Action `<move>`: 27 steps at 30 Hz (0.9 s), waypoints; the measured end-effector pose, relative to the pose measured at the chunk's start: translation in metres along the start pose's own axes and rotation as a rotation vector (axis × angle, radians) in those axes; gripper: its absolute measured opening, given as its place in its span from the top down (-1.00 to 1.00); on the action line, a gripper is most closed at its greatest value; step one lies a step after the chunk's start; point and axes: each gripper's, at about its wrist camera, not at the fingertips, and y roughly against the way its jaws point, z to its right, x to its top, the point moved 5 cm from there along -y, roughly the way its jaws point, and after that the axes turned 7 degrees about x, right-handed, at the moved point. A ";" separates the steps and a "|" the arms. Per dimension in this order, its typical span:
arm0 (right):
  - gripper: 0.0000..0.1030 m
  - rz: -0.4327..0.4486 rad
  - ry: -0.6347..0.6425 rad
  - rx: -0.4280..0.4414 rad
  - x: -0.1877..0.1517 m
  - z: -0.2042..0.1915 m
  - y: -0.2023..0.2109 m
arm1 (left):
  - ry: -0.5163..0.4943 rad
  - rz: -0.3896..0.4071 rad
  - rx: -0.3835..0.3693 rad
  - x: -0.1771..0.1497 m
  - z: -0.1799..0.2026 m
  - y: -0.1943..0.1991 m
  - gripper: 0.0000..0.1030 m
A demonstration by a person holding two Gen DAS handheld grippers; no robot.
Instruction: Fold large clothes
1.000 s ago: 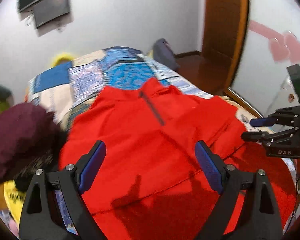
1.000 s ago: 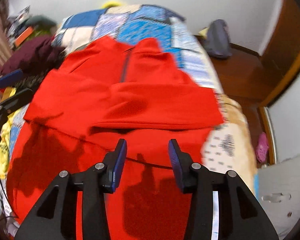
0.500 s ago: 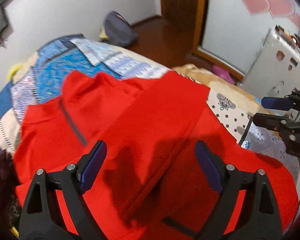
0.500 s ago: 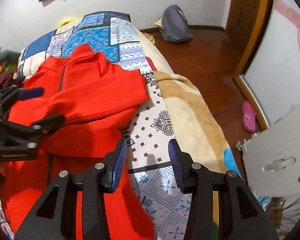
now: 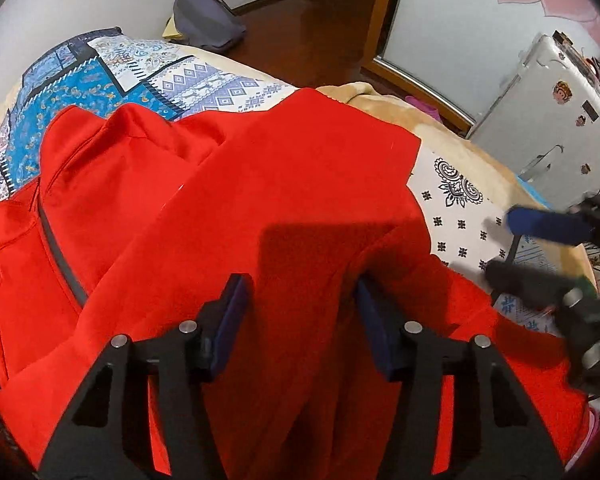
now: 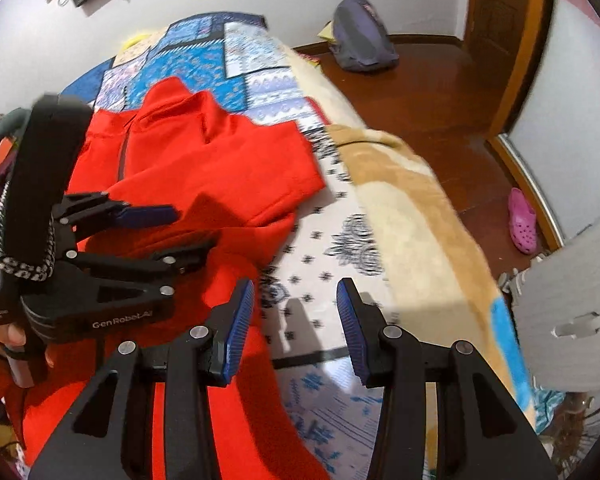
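A large red zip-neck fleece top (image 5: 228,184) lies on the bed, collar at the far end, one sleeve folded across its front. My left gripper (image 5: 300,296) is open, its pads either side of a raised fold of the red fabric. It also shows in the right wrist view (image 6: 172,232), low over the top. My right gripper (image 6: 296,300) is open and empty over the patterned bedcover beside the top's right edge; it shows blurred in the left wrist view (image 5: 516,244).
The bed has a blue patchwork quilt (image 5: 100,76) at the far end and a tan-edged white patterned blanket (image 6: 380,208) on the right. A grey backpack (image 6: 360,36) and a pink shoe (image 6: 522,220) lie on the wooden floor. A white fridge (image 5: 548,128) stands at right.
Both grippers swung right toward the top's right side. The left gripper's jaws narrowed and dropped onto a fold of the red fabric. The right gripper moved off the top over the bedcover.
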 end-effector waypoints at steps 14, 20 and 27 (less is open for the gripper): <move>0.24 -0.054 0.071 -0.039 -0.020 0.004 -0.023 | -0.008 0.024 0.012 -0.019 -0.025 0.025 0.17; 0.24 -0.047 0.067 -0.049 -0.020 0.004 -0.023 | -0.019 0.002 0.010 -0.025 -0.028 0.020 0.23; 0.23 -0.047 0.068 -0.067 -0.019 0.001 -0.025 | -0.068 -0.006 0.080 -0.018 -0.010 0.002 0.81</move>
